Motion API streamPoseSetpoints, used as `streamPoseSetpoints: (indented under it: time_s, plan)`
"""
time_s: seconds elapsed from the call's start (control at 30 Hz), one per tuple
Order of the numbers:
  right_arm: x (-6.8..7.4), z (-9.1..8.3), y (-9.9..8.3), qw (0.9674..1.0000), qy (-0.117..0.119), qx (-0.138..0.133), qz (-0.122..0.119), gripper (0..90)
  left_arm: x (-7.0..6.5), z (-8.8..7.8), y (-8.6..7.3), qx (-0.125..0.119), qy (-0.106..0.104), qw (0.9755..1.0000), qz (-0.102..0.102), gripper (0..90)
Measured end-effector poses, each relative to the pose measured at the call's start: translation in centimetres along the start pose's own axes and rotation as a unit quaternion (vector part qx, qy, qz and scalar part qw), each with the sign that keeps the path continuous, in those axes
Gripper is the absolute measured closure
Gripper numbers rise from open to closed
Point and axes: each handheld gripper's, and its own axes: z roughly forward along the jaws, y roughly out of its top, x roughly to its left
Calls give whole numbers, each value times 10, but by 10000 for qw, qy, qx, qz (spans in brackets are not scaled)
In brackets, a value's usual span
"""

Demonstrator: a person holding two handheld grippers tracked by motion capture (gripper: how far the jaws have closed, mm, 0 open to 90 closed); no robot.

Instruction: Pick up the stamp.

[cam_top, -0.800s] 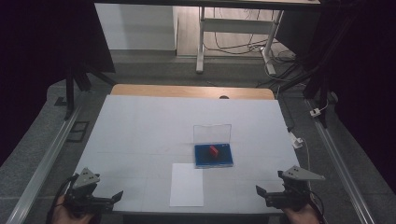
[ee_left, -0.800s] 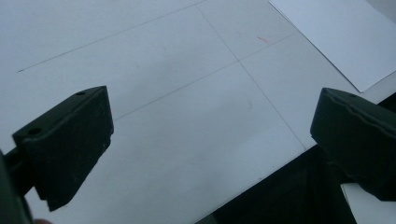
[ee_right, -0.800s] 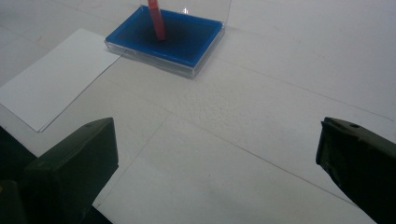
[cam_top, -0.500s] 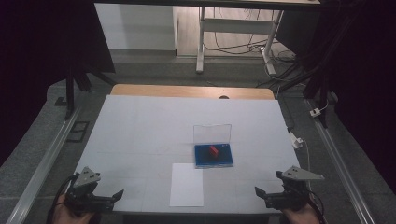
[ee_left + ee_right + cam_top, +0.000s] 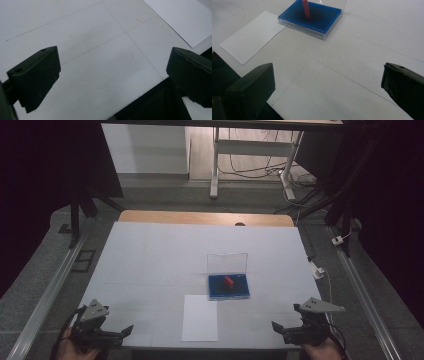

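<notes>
Almost nothing has changed over the last moment: both my hands sit where they were at the near edge of the white tabletop (image 5: 165,255), so I judge that the work has not begun and the first reach is still to be made.

My left gripper (image 5: 116,334) is released, its jaws spread wide with only bare tabletop between them. My right gripper (image 5: 284,330) is released too, jaws standing wide apart and holding nothing.

The thing I take to be my target is the small red block (image 5: 229,281) standing in the shallow blue-lined clear plastic case (image 5: 228,287), whose transparent lid (image 5: 227,263) stands upright at the case's far side. It lies ahead of my right gripper and off toward my left hand, well apart from both grippers. A white sheet of paper (image 5: 200,317) lies flat between my two grippers, just on the near side of the case.

The high view gives me the whole layout and how far both grippers are from the case. The right gripper view shows what it cannot: the red block (image 5: 306,9) rising upright from the blue floor of the case (image 5: 322,21), with the paper's corner (image 5: 252,37) close beside the case. The left gripper view shows the faint grid lines on the tabletop (image 5: 82,50) and the paper's corner (image 5: 182,17).
</notes>
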Motion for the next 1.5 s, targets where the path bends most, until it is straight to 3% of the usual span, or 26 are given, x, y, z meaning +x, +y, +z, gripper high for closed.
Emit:
streamPoseSetpoints:
  time_s: [0.13,0.37,0.7,0.8,1.07,1.23,1.5]
  plan:
    - [0,0,0,10000,12,-11,-2,0,0,0,0,22,-55,10000,7,4]
    - [4,-2,7,9997,36,-114,-215,0,1,1,0,19,-157,9999,-3,15]
    - [11,7,15,9985,152,-88,-509,0,2,1,0,39,-218,9998,-22,21]
    - [15,14,19,9975,291,-164,-624,0,2,2,1,80,-231,9997,-28,23]
    - [18,26,29,9959,591,-65,-675,0,4,3,2,136,-257,9995,-80,23]
    - [20,31,33,9955,637,-43,-695,0,6,5,3,174,-285,9993,-177,22]
    - [23,43,46,9952,711,-18,-667,0,6,5,4,137,-239,9995,-154,14]
